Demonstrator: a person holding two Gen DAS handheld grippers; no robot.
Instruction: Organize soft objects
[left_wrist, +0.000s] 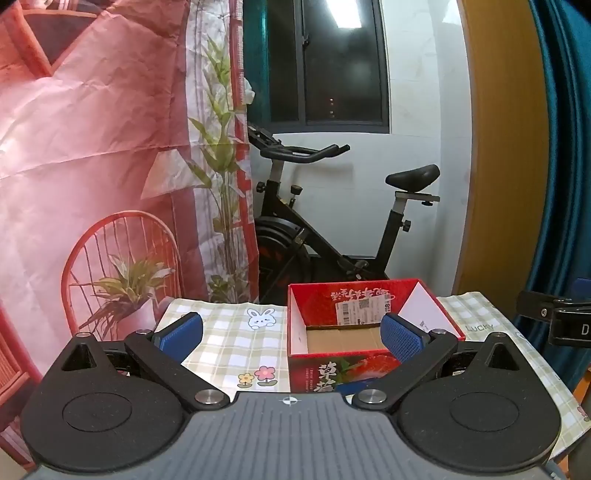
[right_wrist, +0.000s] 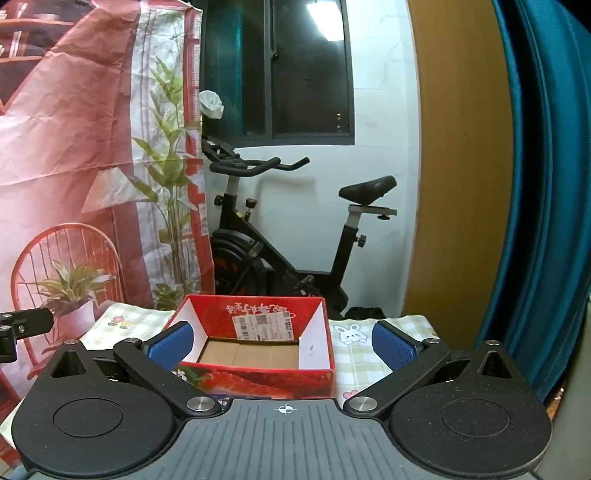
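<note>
A red cardboard box (left_wrist: 369, 299) with strawberry print stands open and empty on the checked tablecloth (left_wrist: 229, 332); its brown floor shows. My left gripper (left_wrist: 291, 334) hangs above the cloth, open wide with nothing between its blue pads (left_wrist: 183, 330), its right pad over the box's near right corner. In the right wrist view the same box (right_wrist: 258, 314) lies straight ahead, and my right gripper (right_wrist: 282, 343) is open wide, its left pad at the box's near left corner. No soft object shows in either view.
A black exercise bike (left_wrist: 332, 229) stands behind the table by a white wall and dark window. A red printed backdrop (left_wrist: 92, 166) hangs on the left, a teal curtain (right_wrist: 546, 184) on the right. The other gripper's black body (left_wrist: 554, 317) shows at the right edge.
</note>
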